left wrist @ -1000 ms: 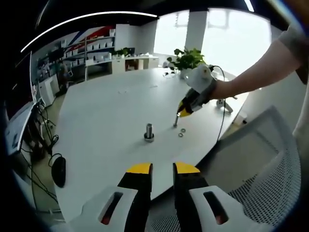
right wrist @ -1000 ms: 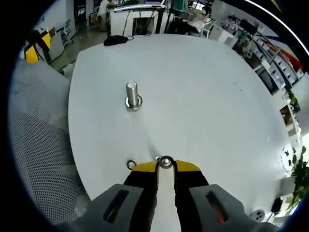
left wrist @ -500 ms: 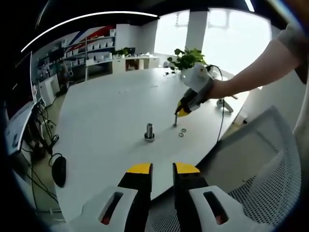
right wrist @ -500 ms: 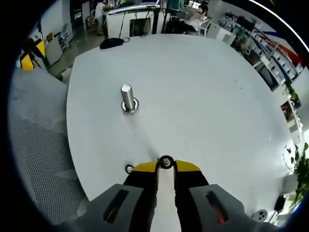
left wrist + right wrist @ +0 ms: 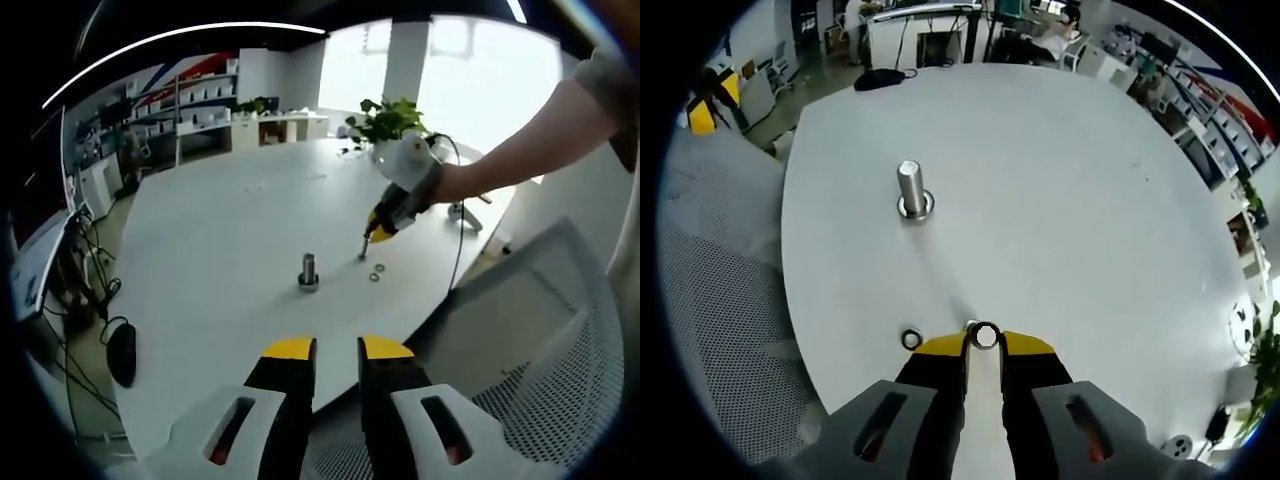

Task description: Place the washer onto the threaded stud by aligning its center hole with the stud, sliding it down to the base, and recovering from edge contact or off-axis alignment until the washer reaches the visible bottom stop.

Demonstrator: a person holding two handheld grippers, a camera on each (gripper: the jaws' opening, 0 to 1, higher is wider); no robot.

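two views show one white round surface (image 5: pixel 1060 200). in the left gripper view, a black mouse (image 5: pixel 121 354) lies on the floor at the far left, beside cables. the threaded stud (image 5: pixel 308 271) stands upright near the middle of the surface, with a ring at its base. just right of it lie loose washers (image 5: pixel 376 272), flat on the surface. the right gripper (image 5: pixel 366 240) points down above them, held by a person's hand (image 5: pixel 455 184), and a green plant (image 5: pixel 387 119) stands behind. a mesh chair (image 5: pixel 545 340) is at the far right. the left gripper (image 5: pixel 337 347) hangs off the surface edge, its jaws a little apart and holding nothing.

in the right gripper view, a mesh chair (image 5: pixel 715 300) is at the left. the threaded stud (image 5: pixel 912 190) stands upright, well apart from the jaws. one loose washer (image 5: pixel 911 339) lies flat near the edge. the right gripper (image 5: pixel 983 341) has its jaws closed on a washer (image 5: pixel 985 336), held by its rim at the tips, so the white surface shows through its hole.
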